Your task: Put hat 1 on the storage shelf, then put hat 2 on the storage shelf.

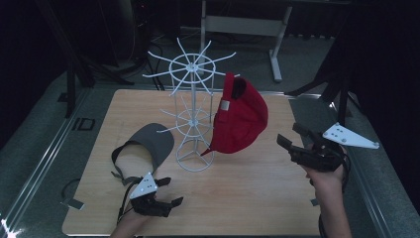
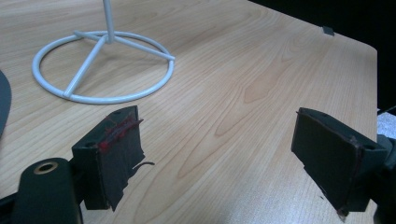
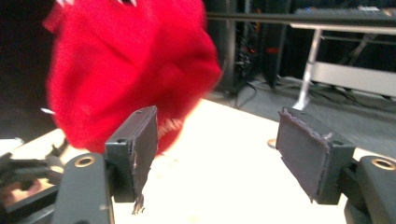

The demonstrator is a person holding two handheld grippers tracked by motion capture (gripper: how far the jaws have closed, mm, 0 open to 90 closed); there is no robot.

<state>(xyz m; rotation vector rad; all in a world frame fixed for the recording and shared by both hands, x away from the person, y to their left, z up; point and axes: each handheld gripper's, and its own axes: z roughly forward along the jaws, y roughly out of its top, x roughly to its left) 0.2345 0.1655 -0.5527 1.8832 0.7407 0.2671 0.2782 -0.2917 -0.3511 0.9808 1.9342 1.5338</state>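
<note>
Nearest the camera in the high view, the left gripper (image 1: 167,192) sits low over the near left part of the wooden table (image 1: 257,198), its jaws spread apart with nothing between them; the left gripper view shows bare wood between the pads. Just beyond it, near the table's left edge, a grey visor cap (image 1: 148,144) lies on the wood. At the table's middle stands a white wire hat rack (image 1: 194,114), its ring base (image 2: 102,65) flat on the surface. A red cap (image 1: 240,116) hangs from the rack's right side, clear of the tabletop. Near the right edge, the right gripper (image 1: 292,136) is held apart from the cap, pointing towards it, jaws wide open and empty.
</note>
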